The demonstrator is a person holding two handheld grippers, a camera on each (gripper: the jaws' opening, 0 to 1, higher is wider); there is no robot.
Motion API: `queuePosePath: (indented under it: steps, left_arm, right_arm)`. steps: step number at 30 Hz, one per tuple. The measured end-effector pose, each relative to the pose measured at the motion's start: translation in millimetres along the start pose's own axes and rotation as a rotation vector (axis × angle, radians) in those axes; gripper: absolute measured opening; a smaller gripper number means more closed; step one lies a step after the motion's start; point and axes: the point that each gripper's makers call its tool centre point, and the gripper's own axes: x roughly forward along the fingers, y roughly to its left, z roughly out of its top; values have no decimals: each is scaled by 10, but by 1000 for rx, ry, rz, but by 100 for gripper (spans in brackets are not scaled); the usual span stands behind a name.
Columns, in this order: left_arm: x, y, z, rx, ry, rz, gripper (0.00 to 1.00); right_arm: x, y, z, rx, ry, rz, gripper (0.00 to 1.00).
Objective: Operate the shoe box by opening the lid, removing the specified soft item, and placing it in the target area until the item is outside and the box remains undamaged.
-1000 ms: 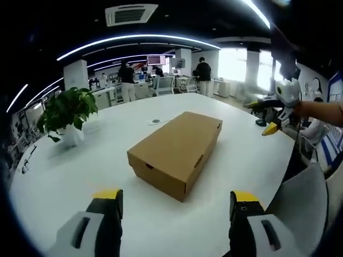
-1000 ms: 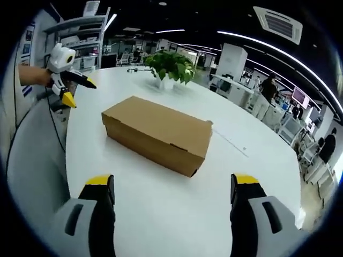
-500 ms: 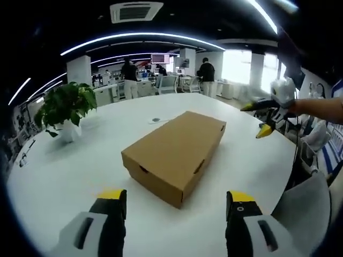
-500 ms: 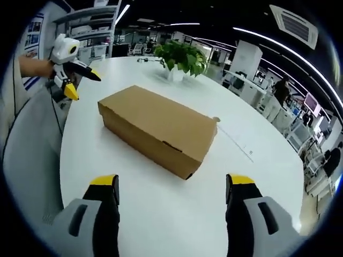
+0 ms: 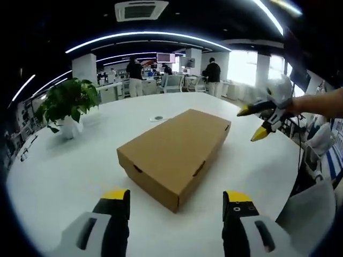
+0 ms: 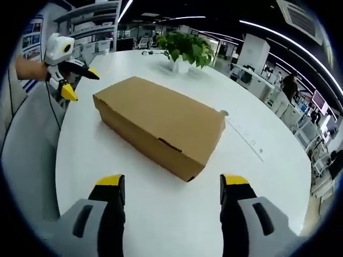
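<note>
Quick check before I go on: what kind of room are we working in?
Likely an open-plan office: a large white table holds the closed shoe box and a potted plant, with desks and standing people behind.

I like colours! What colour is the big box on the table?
Plain brown cardboard shoe box, clearest in the right gripper view.

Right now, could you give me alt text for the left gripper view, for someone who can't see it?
A shut cardboard box lies on a round white table, just beyond the open left gripper at the bottom. The right gripper, held in a person's hand, hangs open over the table's right side; a potted plant stands at left.
</note>
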Motion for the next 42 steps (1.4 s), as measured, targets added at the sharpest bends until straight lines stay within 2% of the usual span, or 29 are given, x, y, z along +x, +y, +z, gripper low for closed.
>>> queuePosePath:
  steps: [16, 24, 30, 34, 42]
  left_arm:
    - [239, 31, -31, -4, 3, 51, 61]
    - [344, 58, 8, -62, -9, 70, 54]
    - [422, 8, 27, -59, -14, 75, 52]
    - [442, 64, 8, -52, -7, 99, 50]
    - [490, 55, -21, -36, 4, 118, 53]
  right_arm:
    - [265, -214, 61, 18, 29, -8, 60]
    - [401, -253, 52, 32, 42, -5, 54]
    - [473, -268, 62, 43, 39, -4, 50]
    - [508, -294, 43, 57, 41, -9, 46]
    - [539, -255, 47, 57, 41, 19, 44]
